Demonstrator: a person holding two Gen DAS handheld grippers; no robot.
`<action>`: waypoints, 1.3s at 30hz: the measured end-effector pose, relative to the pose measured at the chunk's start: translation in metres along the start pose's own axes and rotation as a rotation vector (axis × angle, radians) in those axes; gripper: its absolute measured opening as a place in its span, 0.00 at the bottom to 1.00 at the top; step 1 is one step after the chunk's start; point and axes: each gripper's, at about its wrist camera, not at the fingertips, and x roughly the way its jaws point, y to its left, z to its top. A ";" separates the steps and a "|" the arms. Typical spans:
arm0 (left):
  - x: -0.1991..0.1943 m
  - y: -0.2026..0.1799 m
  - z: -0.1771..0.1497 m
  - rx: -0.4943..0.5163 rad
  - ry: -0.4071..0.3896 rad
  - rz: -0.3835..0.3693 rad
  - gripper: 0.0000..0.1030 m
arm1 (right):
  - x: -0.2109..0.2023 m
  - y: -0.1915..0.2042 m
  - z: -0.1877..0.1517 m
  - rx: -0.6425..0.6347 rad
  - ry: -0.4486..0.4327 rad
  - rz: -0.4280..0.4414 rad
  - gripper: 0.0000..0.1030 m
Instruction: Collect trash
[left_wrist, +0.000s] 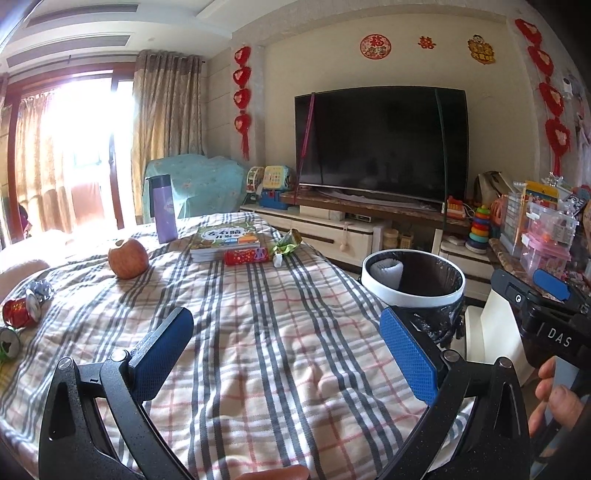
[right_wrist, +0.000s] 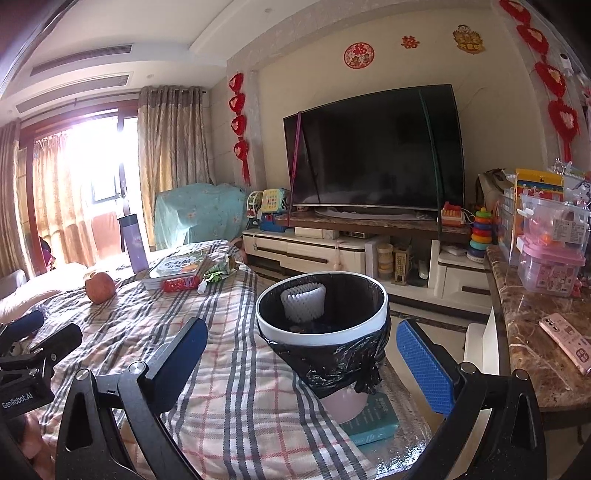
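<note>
Checked cloth covers table (left_wrist: 258, 332). Both tools spread, empty: left tool (left_wrist: 288, 347), right tool (right_wrist: 301, 358). Bin (right_wrist: 321, 325) at table's right edge, foam net inside. Crushed cans (left_wrist: 18, 314) far left, wrapper (left_wrist: 288, 243) by books. Between pickups; next likely left tool reaches cans.

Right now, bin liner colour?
Black liner, folded over the white bin rim; clearest in right wrist view.
</note>
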 end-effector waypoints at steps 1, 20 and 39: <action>0.000 0.000 0.000 -0.001 0.000 -0.001 1.00 | 0.000 0.000 0.000 0.000 0.000 0.001 1.00; -0.003 0.001 0.000 -0.007 -0.008 0.011 1.00 | -0.004 0.007 0.003 -0.016 -0.008 0.019 1.00; -0.004 0.001 0.000 -0.008 -0.007 0.006 1.00 | -0.005 0.008 0.003 -0.014 -0.005 0.029 1.00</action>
